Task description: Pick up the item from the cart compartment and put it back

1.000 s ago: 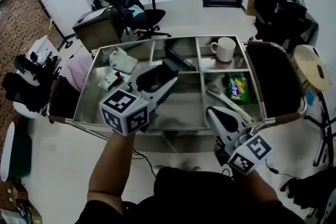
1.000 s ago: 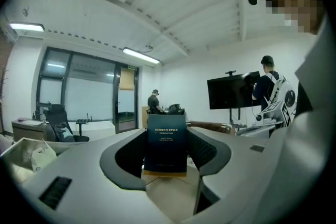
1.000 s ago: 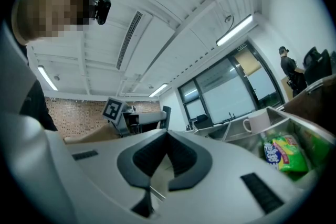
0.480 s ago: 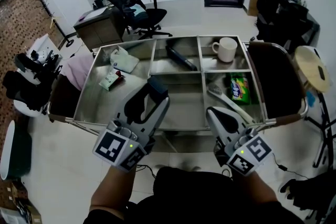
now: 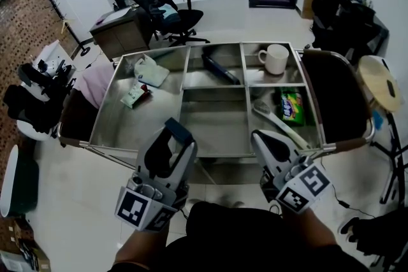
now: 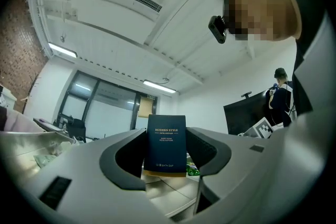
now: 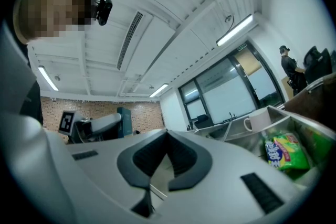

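Observation:
A dark blue box (image 6: 166, 144) printed "MODERN STYLE" stands upright between the jaws of my left gripper (image 6: 166, 139), which is shut on it. In the head view the left gripper (image 5: 178, 135) hangs over the near edge of the steel cart (image 5: 217, 130), with the box (image 5: 179, 130) at its tip. My right gripper (image 5: 273, 142) is at the cart's near right edge, shut and holding nothing. Its own view shows the tips of the right gripper (image 7: 167, 134) meeting, and the blue box (image 7: 124, 120) off to the left.
The cart's compartments hold a white mug (image 5: 275, 58), a long black item (image 5: 221, 69), a green packet (image 5: 291, 105), a white utensil (image 5: 274, 118) and packets (image 5: 151, 72) at the left. A dark seat (image 5: 335, 99) and a round stool (image 5: 377, 83) flank the right side.
My left gripper has drawn back from over the cart's middle toward the near edge, carrying the blue box. The right gripper has stayed put.

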